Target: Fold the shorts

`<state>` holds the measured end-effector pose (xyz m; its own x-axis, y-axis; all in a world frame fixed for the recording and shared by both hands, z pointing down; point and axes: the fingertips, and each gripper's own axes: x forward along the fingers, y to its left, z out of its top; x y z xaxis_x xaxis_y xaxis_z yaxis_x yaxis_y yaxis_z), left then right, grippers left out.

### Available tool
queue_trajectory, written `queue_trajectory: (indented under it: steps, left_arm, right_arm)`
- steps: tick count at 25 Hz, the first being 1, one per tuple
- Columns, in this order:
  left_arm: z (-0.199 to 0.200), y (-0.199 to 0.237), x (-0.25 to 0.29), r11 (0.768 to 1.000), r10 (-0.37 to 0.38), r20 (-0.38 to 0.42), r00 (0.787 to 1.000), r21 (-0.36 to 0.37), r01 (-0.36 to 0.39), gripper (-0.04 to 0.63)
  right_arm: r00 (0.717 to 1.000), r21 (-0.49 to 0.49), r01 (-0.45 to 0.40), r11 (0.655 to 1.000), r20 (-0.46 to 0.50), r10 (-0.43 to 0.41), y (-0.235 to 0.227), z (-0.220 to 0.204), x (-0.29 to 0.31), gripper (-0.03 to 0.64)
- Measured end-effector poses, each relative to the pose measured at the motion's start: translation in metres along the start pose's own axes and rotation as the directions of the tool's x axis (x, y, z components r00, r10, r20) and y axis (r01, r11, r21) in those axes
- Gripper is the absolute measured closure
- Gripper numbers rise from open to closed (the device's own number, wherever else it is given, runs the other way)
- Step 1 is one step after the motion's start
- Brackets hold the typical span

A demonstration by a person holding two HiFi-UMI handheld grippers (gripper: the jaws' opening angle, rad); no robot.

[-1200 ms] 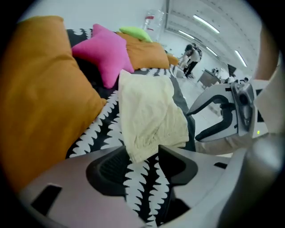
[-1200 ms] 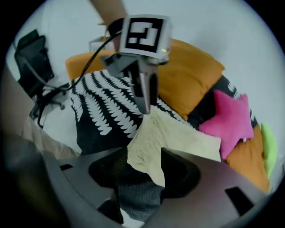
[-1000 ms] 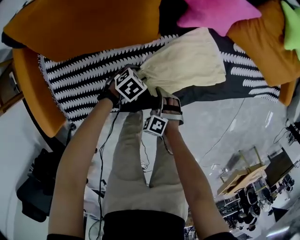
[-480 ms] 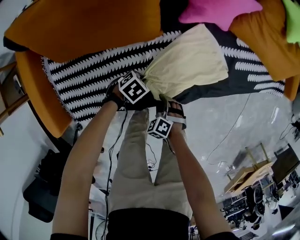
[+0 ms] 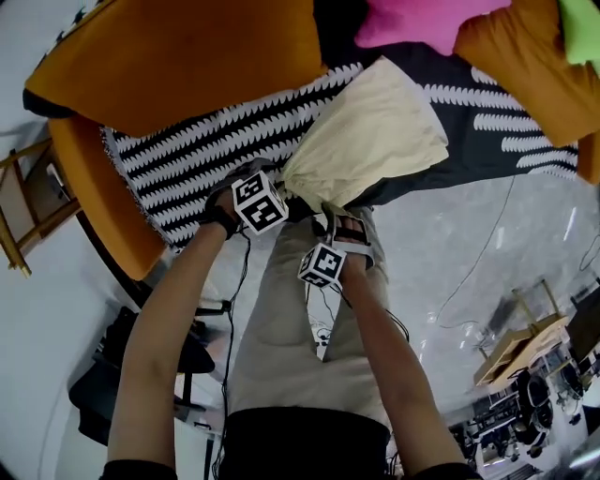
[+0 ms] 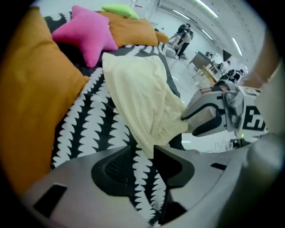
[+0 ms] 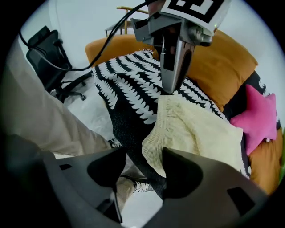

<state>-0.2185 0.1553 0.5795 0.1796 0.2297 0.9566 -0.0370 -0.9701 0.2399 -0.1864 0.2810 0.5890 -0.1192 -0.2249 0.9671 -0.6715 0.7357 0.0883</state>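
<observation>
Orange sofa on a glossy pale floor, seat draped with a black throw printed in white zigzag rows. Pink star pillow and green pillow sit against the back cushions at the far edge. Black office chair stands on the floor off one end of the sofa. Pale yellow shorts lie on the throw, stretched from near the star pillow down to the front edge of the seat. Their near end is gathered and narrower than the far end. Person in beige trousers stands at the front edge, both arms reaching down. Left gripper points steeply down over the near corner of the shorts. Its fingers are apart and opening; the cloth corner reaches just to their tips, no pad presses on it, and the throw shows through the gap. Right gripper hangs just beside it at the front edge, also pointing down. Its fingers are apart and opening; the ribbed edge of the shorts lies against the tip of one finger, ungripped, with the dark throw edge, a shoe and the floor in the gap. Both grippers are close together at the same end of the shorts, marker cubes uppermost.
</observation>
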Motion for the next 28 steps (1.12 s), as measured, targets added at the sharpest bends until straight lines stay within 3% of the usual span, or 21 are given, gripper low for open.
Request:
queue_trajectory:
  steps: [2,4,5,7,9,13,16,17,19,21,23,25,26,28]
  left_arm:
    - [0.009,0.017,-0.015,0.992,0.029,0.008,1.000,0.121,-0.030,0.414]
    - [0.027,0.025,-0.036,0.968,0.043,0.025,0.999,0.244,-0.048,0.382]
    - [0.042,0.028,-0.045,0.950,0.050,0.040,0.998,0.306,-0.060,0.377]
    - [0.077,0.038,-0.058,0.900,0.061,0.066,0.996,0.427,-0.083,0.357]
    - [0.109,0.047,-0.062,0.857,0.055,0.074,0.996,0.508,-0.085,0.353]
    - [0.189,0.070,-0.040,0.849,0.071,0.087,0.994,0.518,-0.106,0.358]
    - [0.230,0.099,-0.012,0.787,0.159,0.043,0.986,0.597,-0.153,0.378]
    - [0.242,0.111,-0.008,0.780,0.174,0.056,0.983,0.602,-0.172,0.411]
    - [0.263,0.133,-0.002,0.804,0.182,0.070,0.981,0.564,-0.189,0.431]
    - [0.277,0.148,0.014,0.816,0.213,0.012,0.977,0.548,-0.185,0.439]
    - [0.276,0.161,0.035,0.784,0.286,-0.049,0.957,0.586,-0.205,0.455]
    - [0.278,0.173,0.049,0.759,0.344,-0.046,0.938,0.602,-0.249,0.486]
    - [0.280,0.174,0.052,0.769,0.343,-0.037,0.939,0.585,-0.258,0.485]
    - [0.277,0.170,0.046,0.804,0.300,-0.015,0.954,0.543,-0.244,0.484]
  right_arm:
    - [0.998,0.057,-0.061,0.997,0.019,0.060,-0.002,0.006,-0.014,0.335]
    - [0.983,0.154,-0.166,0.974,0.108,0.150,-0.008,0.013,-0.041,0.315]
    - [0.970,0.210,-0.206,0.956,0.172,0.171,-0.018,0.014,-0.055,0.316]
    - [0.953,0.336,-0.215,0.917,0.279,0.121,-0.056,0.008,-0.074,0.314]
    - [0.957,0.484,-0.141,0.864,0.291,-0.007,-0.101,-0.018,-0.077,0.317]
    - [0.968,0.729,0.102,0.676,0.083,-0.235,-0.204,-0.141,-0.064,0.328]
    - [0.953,0.798,0.227,0.558,-0.065,-0.294,-0.260,-0.201,-0.056,0.364]
    - [0.949,0.815,0.233,0.531,-0.072,-0.306,-0.273,-0.202,-0.051,0.365]
    - [0.952,0.843,0.202,0.498,-0.049,-0.303,-0.293,-0.191,-0.042,0.365]
    - [0.967,0.839,0.143,0.525,-0.007,-0.253,-0.301,-0.186,-0.030,0.420]
    - [0.978,0.781,0.110,0.614,0.026,-0.208,-0.302,-0.187,-0.019,0.475]
    - [0.976,0.710,0.142,0.690,0.017,-0.218,-0.308,-0.197,-0.014,0.483]
    - [0.973,0.691,0.162,0.705,0.007,-0.231,-0.310,-0.202,-0.014,0.483]
    - [0.968,0.696,0.175,0.697,0.007,-0.250,-0.309,-0.203,-0.019,0.449]
